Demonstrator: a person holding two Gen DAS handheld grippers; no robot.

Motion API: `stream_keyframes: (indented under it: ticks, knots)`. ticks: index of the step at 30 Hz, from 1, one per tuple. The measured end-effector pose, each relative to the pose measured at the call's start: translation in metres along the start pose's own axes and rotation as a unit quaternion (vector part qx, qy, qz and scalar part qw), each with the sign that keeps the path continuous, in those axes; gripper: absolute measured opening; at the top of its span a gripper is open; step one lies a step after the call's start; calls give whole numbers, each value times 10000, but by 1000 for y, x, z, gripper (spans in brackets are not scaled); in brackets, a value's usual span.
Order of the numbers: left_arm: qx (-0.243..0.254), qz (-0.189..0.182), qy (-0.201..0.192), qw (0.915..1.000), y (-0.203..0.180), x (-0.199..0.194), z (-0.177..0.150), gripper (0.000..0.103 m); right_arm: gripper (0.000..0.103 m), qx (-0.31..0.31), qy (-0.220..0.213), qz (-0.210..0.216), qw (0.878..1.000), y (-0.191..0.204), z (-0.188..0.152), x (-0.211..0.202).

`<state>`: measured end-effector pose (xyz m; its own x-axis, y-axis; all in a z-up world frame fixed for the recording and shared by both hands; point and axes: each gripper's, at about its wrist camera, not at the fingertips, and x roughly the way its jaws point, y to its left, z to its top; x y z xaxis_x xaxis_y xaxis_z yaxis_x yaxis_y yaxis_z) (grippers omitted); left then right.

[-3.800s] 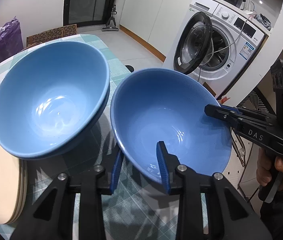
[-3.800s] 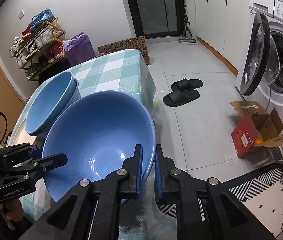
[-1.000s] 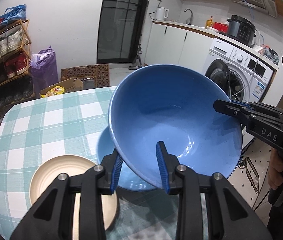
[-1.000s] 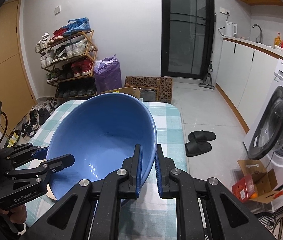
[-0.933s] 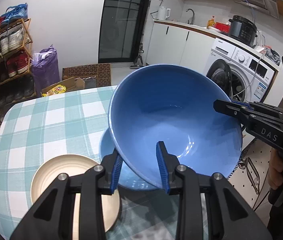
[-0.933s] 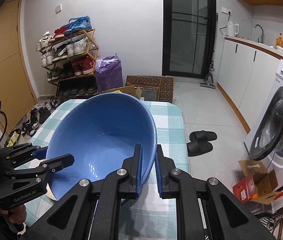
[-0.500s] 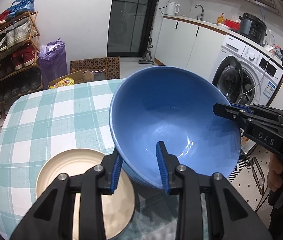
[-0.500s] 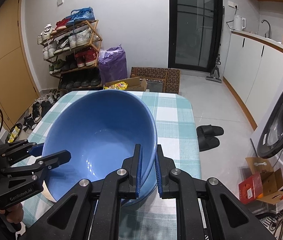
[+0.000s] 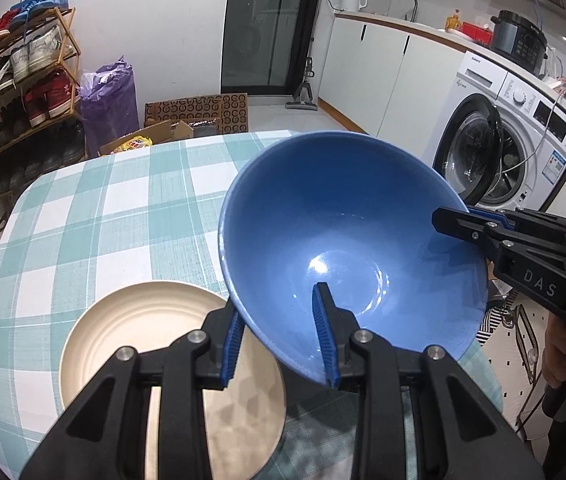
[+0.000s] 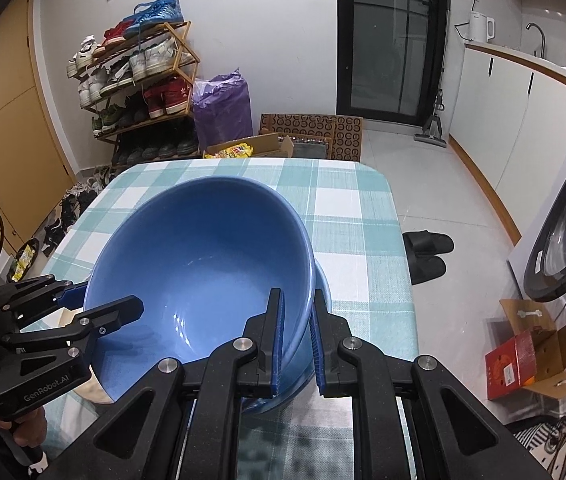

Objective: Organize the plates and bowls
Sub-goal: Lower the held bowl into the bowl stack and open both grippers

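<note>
Right wrist alone shows second bowl [image 10: 315, 364] beneath blue bowl [image 10: 203, 264], both grippers' jaws clamped on its rim, left [image 9: 281, 334], right [image 10: 297, 342].

Both tools are matte black plastic with a faint speckle. The left gripper [image 9: 279, 336] has ribbed blue pads [image 9: 325, 332] on its fingers and round silver screws on the linkage arms; its body reads "GenRobot.AI" in the right wrist view. The right gripper [image 10: 297, 340] has the same blue pads and screws, with "DAS" on its side. A dark sleeve, possibly black, shows at the right hand [image 9: 563, 356].
</note>
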<state>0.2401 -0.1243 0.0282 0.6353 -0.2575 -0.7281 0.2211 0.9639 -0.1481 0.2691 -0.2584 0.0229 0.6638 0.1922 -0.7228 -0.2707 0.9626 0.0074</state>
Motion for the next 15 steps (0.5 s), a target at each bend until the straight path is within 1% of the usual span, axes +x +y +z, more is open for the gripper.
stream_keyframes:
  ticks: [8, 15]
  knots:
    - [9, 55, 100, 9999, 2, 14, -2, 32, 13, -40, 83, -135, 9999, 4, -4, 15]
    - [135, 136, 97, 9998, -1, 20, -4, 32, 13, -189, 131, -378, 9990, 10, -9, 23]
